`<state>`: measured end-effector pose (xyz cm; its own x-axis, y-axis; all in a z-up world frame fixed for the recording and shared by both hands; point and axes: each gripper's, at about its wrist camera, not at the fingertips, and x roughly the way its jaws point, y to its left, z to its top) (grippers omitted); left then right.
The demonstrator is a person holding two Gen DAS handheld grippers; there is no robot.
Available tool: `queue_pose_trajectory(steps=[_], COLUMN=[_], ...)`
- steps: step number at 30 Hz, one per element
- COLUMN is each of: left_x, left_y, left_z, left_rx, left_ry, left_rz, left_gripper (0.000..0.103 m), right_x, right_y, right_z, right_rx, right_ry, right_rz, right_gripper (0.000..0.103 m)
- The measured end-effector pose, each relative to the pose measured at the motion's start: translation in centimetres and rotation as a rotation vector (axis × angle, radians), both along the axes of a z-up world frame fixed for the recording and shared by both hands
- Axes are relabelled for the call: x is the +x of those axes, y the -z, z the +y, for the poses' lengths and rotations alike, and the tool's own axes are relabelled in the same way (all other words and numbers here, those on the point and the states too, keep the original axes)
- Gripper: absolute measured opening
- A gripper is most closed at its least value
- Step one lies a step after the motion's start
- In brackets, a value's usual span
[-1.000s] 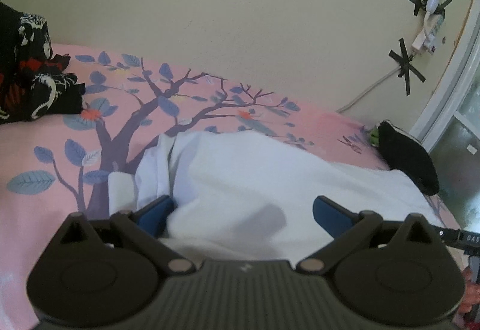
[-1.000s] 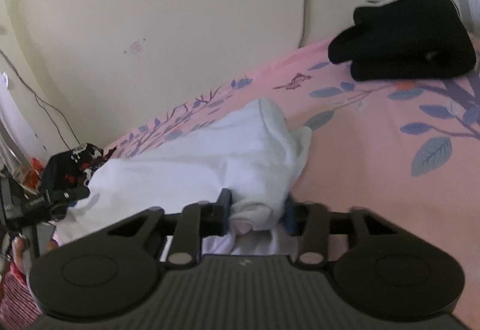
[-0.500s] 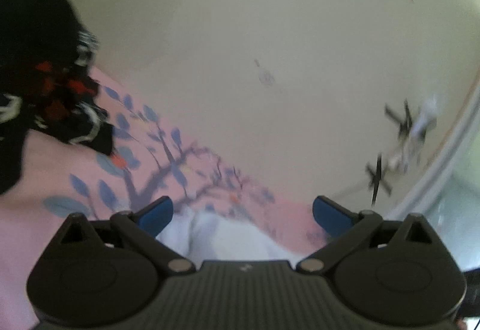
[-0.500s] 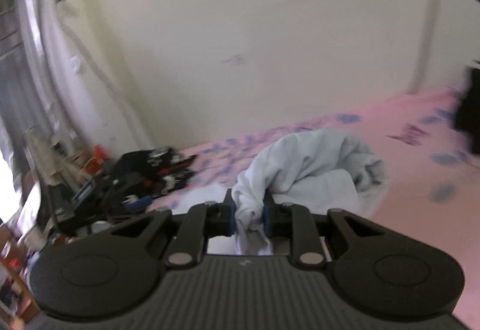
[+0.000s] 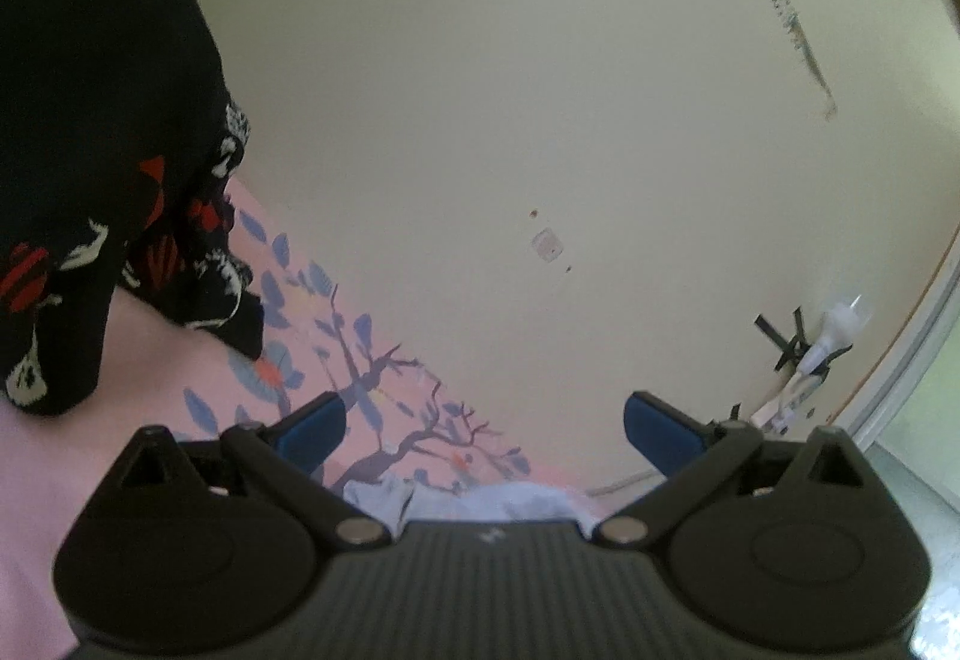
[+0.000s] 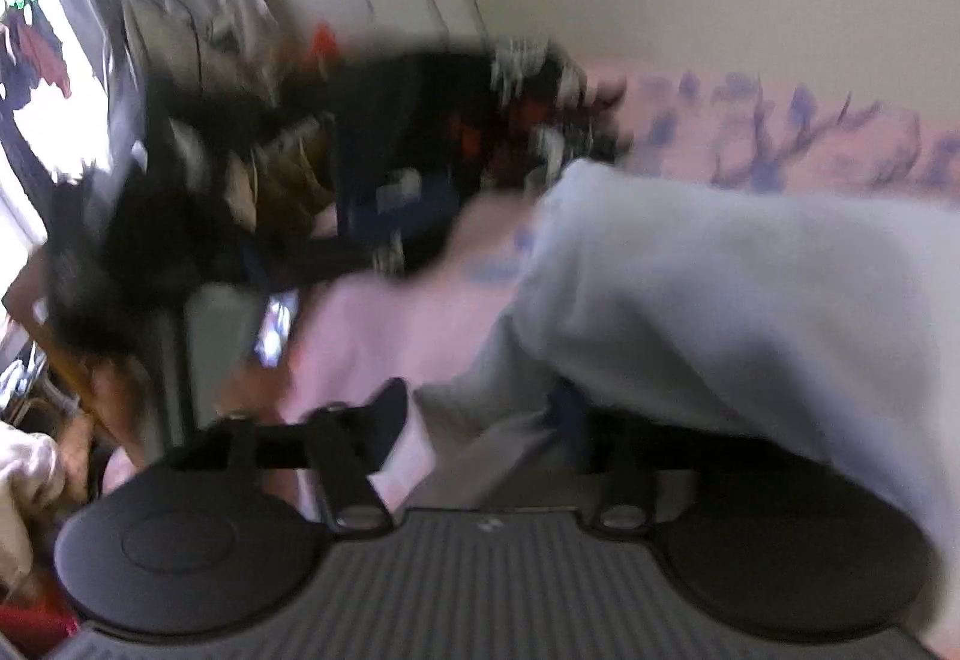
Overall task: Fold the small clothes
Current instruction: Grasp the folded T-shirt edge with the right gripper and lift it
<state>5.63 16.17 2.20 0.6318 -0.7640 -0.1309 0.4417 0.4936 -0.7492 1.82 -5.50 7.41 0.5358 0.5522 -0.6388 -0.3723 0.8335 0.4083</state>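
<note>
A white garment [image 6: 750, 288] lies on the pink tree-print bedsheet [image 6: 384, 324] and drapes over the right side of my right gripper [image 6: 480, 414]. Its fingers look parted with cloth between them; the view is badly blurred, so the grip is unclear. My left gripper [image 5: 486, 426] is open and empty, tilted up toward the wall above the bed. Only a strip of the white garment [image 5: 480, 501] shows just under its fingers.
A pile of black clothes with red and white print [image 5: 102, 192] sits at the left on the bedsheet [image 5: 180, 360]; it also shows blurred in the right wrist view [image 6: 456, 144]. A cream wall [image 5: 540, 120] stands behind. Clutter and a curtain [image 6: 150, 60] are left of the bed.
My left gripper lifted off the white garment and tilted up toward the wall. My right gripper swung left, dragging the white garment over; its fingers look wider apart than half a second ago.
</note>
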Motion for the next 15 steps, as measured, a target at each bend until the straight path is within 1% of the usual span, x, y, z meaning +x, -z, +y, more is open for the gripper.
queue_pose_trajectory(steps=[1, 4, 6, 8, 9, 10, 11, 12, 13, 15], left_x=[-0.1, -0.1, -0.3, -0.7, -0.9, -1.1, -1.4, -1.6, -1.9, -2.9], left_y=[0.0, 0.1, 0.0, -0.1, -0.2, -0.3, -0.5, -0.5, -0.6, -0.9], left_z=[-0.1, -0.6, -0.8, -1.0, -1.0, -1.0, -1.1, -1.1, -1.3, -1.6], left_rx=[0.009, 0.014, 0.015, 0.005, -0.004, -0.008, -0.008, -0.007, -0.004, 0.018], left_ry=[0.003, 0.037, 0.057, 0.075, 0.085, 0.092, 0.096, 0.102, 0.109, 0.123], left_rz=[0.002, 0.001, -0.010, -0.028, -0.040, -0.053, -0.065, -0.075, -0.078, -0.095], left_gripper=[0.102, 0.102, 0.102, 0.102, 0.102, 0.102, 0.102, 0.102, 0.102, 0.102], right_x=[-0.5, -2.8, -4.8, -6.1, -6.3, -6.1, -5.9, -5.2, -4.6, -2.2], right_y=[-0.2, -2.9, -5.0, -6.5, -6.8, -6.9, -6.7, -6.3, -5.8, -4.7], right_z=[-0.2, -2.8, -5.5, -8.2, -9.1, -9.4, -10.1, -10.5, -10.8, -10.6], right_rx=[0.005, 0.116, 0.158, 0.161, 0.139, 0.115, 0.092, 0.076, 0.060, 0.051], right_ry=[0.000, -0.027, -0.005, 0.050, 0.078, 0.096, 0.112, 0.120, 0.120, 0.115], right_rz=[-0.024, -0.133, -0.236, -0.291, -0.293, -0.285, -0.269, -0.248, -0.225, -0.196], right_gripper=[0.050, 0.051, 0.051, 0.051, 0.051, 0.048, 0.042, 0.038, 0.036, 0.036])
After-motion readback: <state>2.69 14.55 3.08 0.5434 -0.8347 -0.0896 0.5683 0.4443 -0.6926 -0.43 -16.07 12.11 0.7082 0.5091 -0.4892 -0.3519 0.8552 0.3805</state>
